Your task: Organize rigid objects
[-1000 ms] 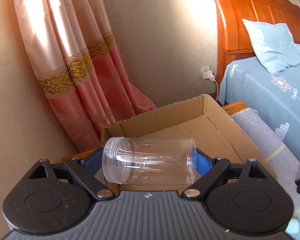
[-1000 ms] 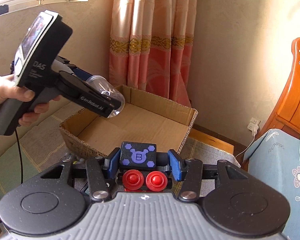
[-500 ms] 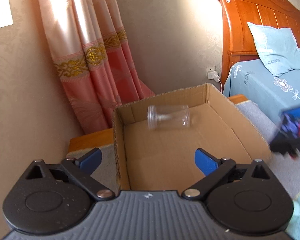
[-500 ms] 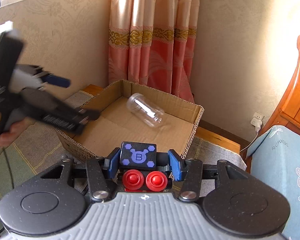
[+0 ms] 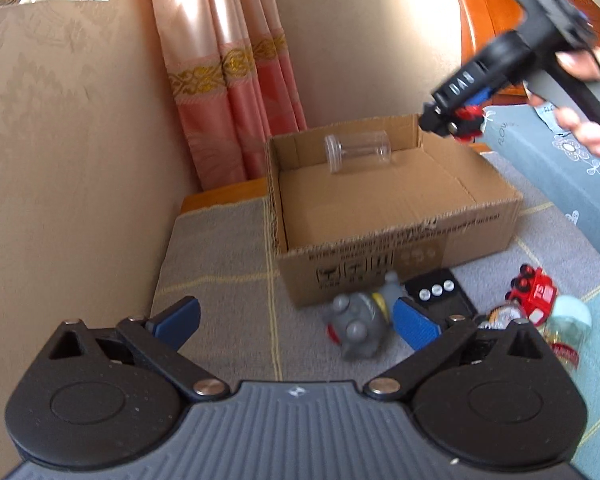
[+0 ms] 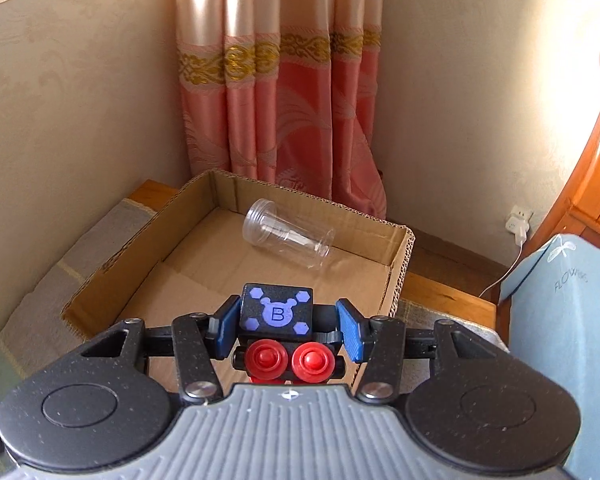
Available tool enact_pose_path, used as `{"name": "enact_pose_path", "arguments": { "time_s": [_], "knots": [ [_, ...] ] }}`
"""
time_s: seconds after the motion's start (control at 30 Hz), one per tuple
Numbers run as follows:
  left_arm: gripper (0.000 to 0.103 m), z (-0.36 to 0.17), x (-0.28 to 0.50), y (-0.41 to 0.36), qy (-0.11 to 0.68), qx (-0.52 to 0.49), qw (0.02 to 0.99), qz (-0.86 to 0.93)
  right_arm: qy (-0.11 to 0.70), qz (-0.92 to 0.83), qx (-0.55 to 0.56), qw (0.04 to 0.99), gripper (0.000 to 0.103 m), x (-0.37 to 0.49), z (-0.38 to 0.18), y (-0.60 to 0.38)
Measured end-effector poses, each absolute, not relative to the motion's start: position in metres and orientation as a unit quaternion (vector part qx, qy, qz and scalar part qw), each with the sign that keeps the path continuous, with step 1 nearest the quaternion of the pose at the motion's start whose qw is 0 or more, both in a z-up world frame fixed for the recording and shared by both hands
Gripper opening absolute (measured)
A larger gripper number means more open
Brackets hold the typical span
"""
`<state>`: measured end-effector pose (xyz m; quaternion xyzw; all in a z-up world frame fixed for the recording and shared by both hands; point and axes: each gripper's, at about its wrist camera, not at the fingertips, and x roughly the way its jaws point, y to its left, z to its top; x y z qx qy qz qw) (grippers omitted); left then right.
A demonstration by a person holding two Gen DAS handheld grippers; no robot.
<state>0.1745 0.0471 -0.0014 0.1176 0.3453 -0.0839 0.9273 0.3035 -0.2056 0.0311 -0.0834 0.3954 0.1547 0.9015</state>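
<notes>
A clear plastic jar (image 5: 358,151) lies on its side at the back of the open cardboard box (image 5: 480,222); it also shows in the right wrist view (image 6: 288,238). My left gripper (image 5: 296,318) is open and empty, held back over the mat in front of the box. My right gripper (image 6: 286,326) is shut on a black toy robot (image 6: 278,314) with a purple B face and red wheels, above the box's near right corner (image 6: 400,276). It shows in the left wrist view (image 5: 458,120) too.
Loose items lie on the grey mat (image 5: 220,264) in front of the box: a grey toy (image 5: 358,328), a black remote (image 5: 438,294), a red toy truck (image 5: 534,292), a clear bottle (image 5: 568,320). A pink curtain (image 6: 284,100) and a bed (image 6: 560,320) flank the box.
My left gripper let go of the jar, which now lies in the box, and pulled back and away. My right gripper moved with the toy robot over the box.
</notes>
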Motion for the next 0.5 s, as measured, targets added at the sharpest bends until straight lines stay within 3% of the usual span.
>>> {"name": "enact_pose_path", "arguments": {
  "time_s": [0.23, 0.27, 0.33, 0.4, 0.5],
  "knots": [
    [0.102, -0.011, 0.168, 0.058, 0.355, 0.102, 0.926, -0.076, 0.404, 0.126, -0.080, 0.902, 0.059, 0.353, 0.021, -0.197],
    [0.102, -0.011, 0.168, 0.058, 0.355, 0.101, 0.926, -0.075, 0.406, 0.121, -0.079, 0.902, 0.065, 0.358, 0.019, -0.197],
    [0.102, -0.012, 0.168, 0.058, 0.355, 0.102, 0.926, -0.076, 0.411, 0.102, -0.077, 0.903, 0.095, 0.365, 0.016, -0.197],
    [0.102, -0.013, 0.168, 0.058, 0.355, 0.103, 0.926, -0.076, 0.402, 0.099, -0.075, 0.907, 0.103, 0.359, 0.017, -0.199],
    [0.102, -0.014, 0.168, 0.058, 0.358, 0.103, 0.925, -0.074, 0.395, 0.101, -0.078, 0.910, 0.103, 0.342, 0.022, -0.202]
  ]
}}
